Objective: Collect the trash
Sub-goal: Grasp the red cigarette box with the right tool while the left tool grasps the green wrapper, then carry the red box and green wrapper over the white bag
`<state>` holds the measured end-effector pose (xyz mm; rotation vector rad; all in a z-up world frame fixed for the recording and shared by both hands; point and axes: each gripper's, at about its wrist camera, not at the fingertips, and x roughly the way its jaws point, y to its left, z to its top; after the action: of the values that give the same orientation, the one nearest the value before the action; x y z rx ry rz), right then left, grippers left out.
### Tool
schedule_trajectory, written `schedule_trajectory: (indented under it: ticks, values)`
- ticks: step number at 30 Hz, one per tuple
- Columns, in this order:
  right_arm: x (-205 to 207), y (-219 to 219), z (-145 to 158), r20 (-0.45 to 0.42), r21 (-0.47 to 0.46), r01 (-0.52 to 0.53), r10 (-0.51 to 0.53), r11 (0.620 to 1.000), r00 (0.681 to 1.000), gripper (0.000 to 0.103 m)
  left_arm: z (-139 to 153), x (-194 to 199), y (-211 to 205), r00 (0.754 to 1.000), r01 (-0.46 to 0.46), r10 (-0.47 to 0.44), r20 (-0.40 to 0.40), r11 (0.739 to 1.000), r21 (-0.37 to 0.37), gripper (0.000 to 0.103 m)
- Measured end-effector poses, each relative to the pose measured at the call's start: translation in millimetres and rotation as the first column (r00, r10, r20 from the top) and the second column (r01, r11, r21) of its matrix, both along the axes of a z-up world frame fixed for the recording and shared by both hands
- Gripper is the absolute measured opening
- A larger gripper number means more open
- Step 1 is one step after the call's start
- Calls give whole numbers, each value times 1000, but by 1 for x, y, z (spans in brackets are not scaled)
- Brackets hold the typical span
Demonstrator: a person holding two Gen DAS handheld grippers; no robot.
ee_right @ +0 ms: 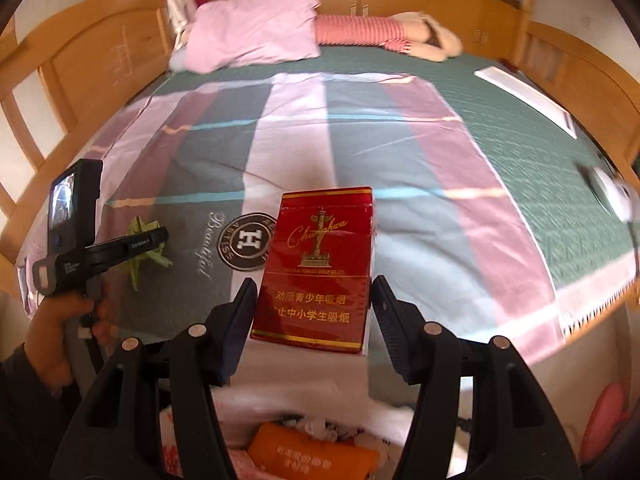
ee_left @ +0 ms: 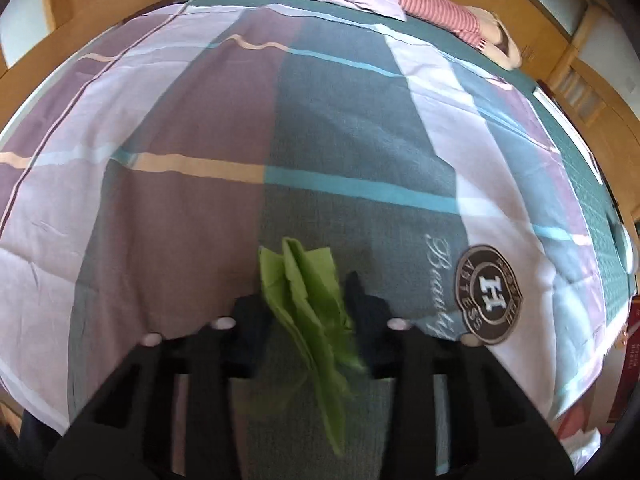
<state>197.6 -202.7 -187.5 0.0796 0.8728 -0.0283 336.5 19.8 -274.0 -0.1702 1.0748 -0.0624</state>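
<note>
Green paper (ee_left: 308, 300), crumpled and folded, sits between the fingers (ee_left: 360, 300) of the left gripper (ee_left: 306, 300), which are clenched on it over the patchwork quilt (ee_left: 192, 208) of the bed; in the right wrist view the same scrap pokes out on either side of that gripper, near the round badge (ee_right: 250, 242) printed on the quilt, with a hand (ee_right: 60, 320) on the handle. Meanwhile the right gripper (ee_right: 314, 304) grasps a red cigarette pack (ee_right: 320, 264) upright between its fingers, at the foot of the bed and above a white trash bag (ee_right: 280, 412) that already holds an orange packet (ee_right: 312, 456) and other scraps. Both pieces of litter seem picked up, so the step in hand looks like carrying them to the bag. Next, the right gripper would need to tip lower over the bag's mouth and release the pack cleanly, then the left should bring the light paper across without letting it slip.
</note>
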Motion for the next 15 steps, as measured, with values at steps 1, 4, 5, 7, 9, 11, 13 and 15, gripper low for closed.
schedule_trajectory:
  ticks: [1, 4, 5, 7, 9, 11, 13, 15]
  values:
    - [-6, -2, -1, 6, 4, 14, -14, 1000, 1000, 58, 1, -2, 1, 1000, 1, -1, 4, 1000, 1, 32]
    - [-20, -4, -2, 14, -20, 48, -47, 999, 999, 58, 10, -13, 2, 999, 9, -9, 38, 1000, -10, 29]
    - [-23, -5, 0, 19, -20, 50, -50, 999, 999, 58, 13, -17, 0, 998, 11, -11, 55, 1000, -10, 28]
    - [-32, -3, 7, 41, -5, 49, -49, 999, 998, 58, 24, -28, 2, 994, 18, -18, 104, 1000, 5, 28]
    - [-42, -2, 19, 79, 6, 46, -46, 999, 996, 58, 41, -46, 5, 986, 19, -27, 162, 998, 51, 28]
    - [-54, 1, 31, 127, 7, 37, -38, 999, 991, 58, 69, -68, 7, 968, 1, -28, 248, 994, 111, 28]
    - [-64, 4, 41, 173, 6, 32, -32, 999, 984, 58, 95, -92, 7, 949, -9, -35, 312, 991, 136, 28]
    - [-73, 9, 51, 210, 17, 17, -20, 1000, 978, 58, 119, -118, 3, 929, -6, -49, 367, 989, 147, 28]
